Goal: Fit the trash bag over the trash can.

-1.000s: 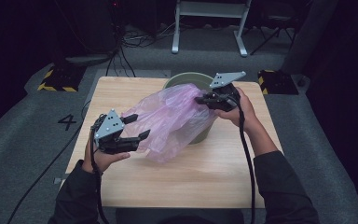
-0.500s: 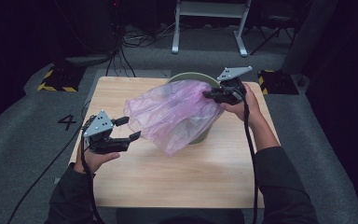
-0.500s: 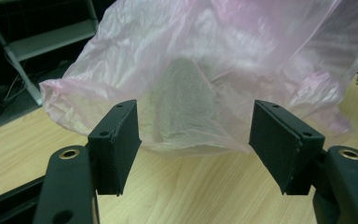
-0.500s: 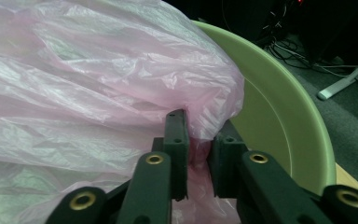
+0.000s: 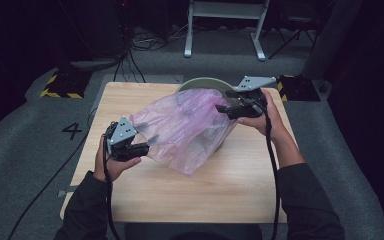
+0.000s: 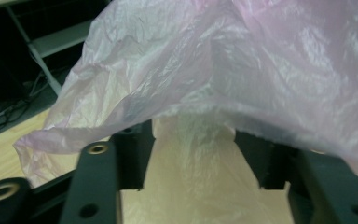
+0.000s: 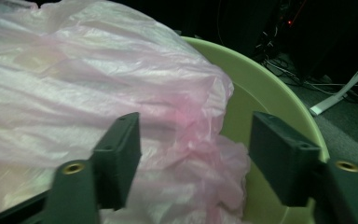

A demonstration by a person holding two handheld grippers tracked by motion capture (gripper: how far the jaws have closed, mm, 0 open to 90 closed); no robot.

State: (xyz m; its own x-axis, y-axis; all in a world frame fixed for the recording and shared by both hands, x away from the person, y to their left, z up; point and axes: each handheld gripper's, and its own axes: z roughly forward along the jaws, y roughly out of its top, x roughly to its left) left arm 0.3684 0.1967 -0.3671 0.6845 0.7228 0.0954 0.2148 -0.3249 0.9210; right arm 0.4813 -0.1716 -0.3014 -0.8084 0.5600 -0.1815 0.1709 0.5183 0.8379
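Note:
A thin pink plastic bag (image 5: 185, 125) lies crumpled over a pale green bin (image 5: 205, 82) on the wooden table (image 5: 230, 185). My right gripper (image 5: 222, 106) is at the bin's right rim. Its jaws have just been opening and now stand wide apart, open, either side of a fold of the bag (image 7: 74, 84) and the bin wall (image 7: 261, 93). My left gripper (image 5: 150, 141) is at the bag's left edge. Its jaws have just been closing a little. In the left gripper view (image 6: 193, 135) the bag (image 6: 242, 60) drapes over the jaw tips and hangs loosely in the gap.
The table's left and right edges lie close to each hand. On the grey floor there is a painted "4" (image 5: 72, 131), yellow-and-black striped blocks at back left (image 5: 60, 85) and back right (image 5: 295, 87), a white frame (image 5: 225, 25) and cables behind.
The right jaws have opened off the bag at the bin's rim. The left gripper, apart from the bag half a second ago, has come back in under its left edge.

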